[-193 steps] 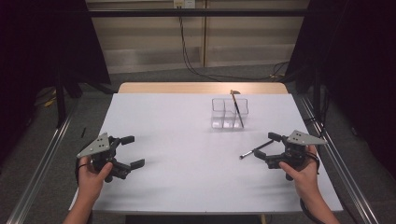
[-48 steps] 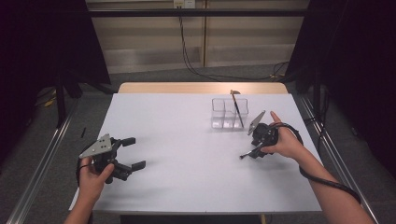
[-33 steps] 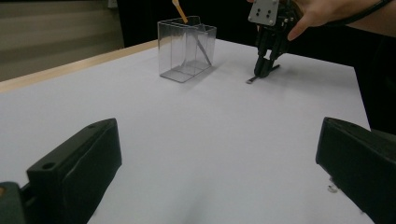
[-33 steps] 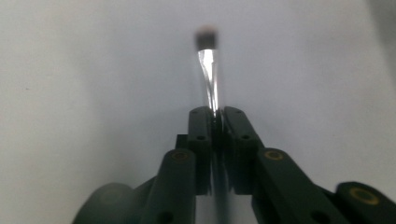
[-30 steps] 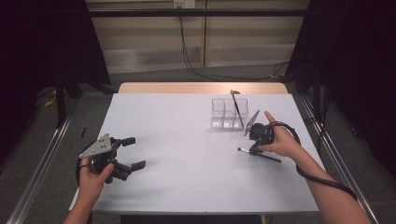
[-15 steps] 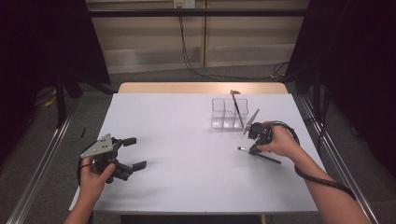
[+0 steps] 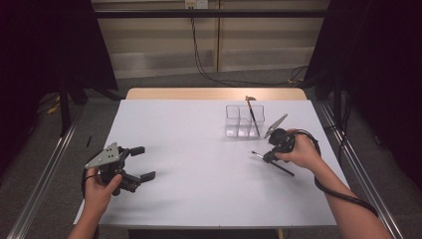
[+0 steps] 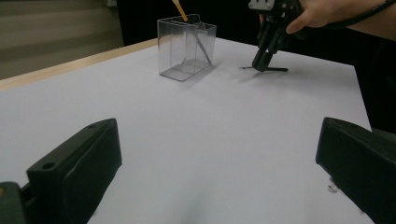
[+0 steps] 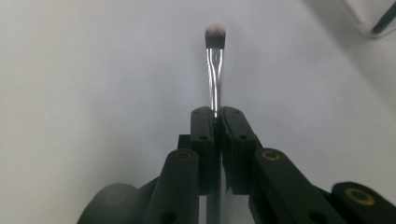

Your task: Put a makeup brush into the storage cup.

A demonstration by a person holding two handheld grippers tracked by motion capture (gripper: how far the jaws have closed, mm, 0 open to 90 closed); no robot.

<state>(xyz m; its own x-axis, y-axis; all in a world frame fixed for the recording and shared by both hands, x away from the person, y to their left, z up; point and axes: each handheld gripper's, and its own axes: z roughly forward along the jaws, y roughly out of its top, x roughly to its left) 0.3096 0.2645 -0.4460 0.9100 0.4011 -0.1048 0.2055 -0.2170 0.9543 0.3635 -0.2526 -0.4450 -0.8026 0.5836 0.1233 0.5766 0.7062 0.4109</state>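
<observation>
My right gripper (image 7: 269, 157) is shut on a thin make-up brush (image 7: 284, 170) at the right of the white table (image 7: 199, 149), just in front of the clear box (image 7: 244, 121). In the right gripper view the jaws (image 9: 217, 114) pinch the brush's metal ferrule, and its soft tip (image 9: 215, 36) points away over the table. The left gripper view shows that gripper (image 8: 263, 63) pointing down with the brush (image 8: 276, 69) level, low over the table. My left gripper (image 7: 143, 163) is open at the front left with nothing in it (image 8: 217, 177).
The clear box (image 8: 187, 49) has compartments, and a dark brush (image 7: 253, 115) with a tan tip leans in it. A cable trails from the right hand over the table's right edge. A metal rail (image 7: 358, 164) runs along each side of the table.
Since the earliest frame my right gripper has taken hold of the brush and carried it toward the clear box. Over the last second it barely shifted. The left gripper stayed still.
</observation>
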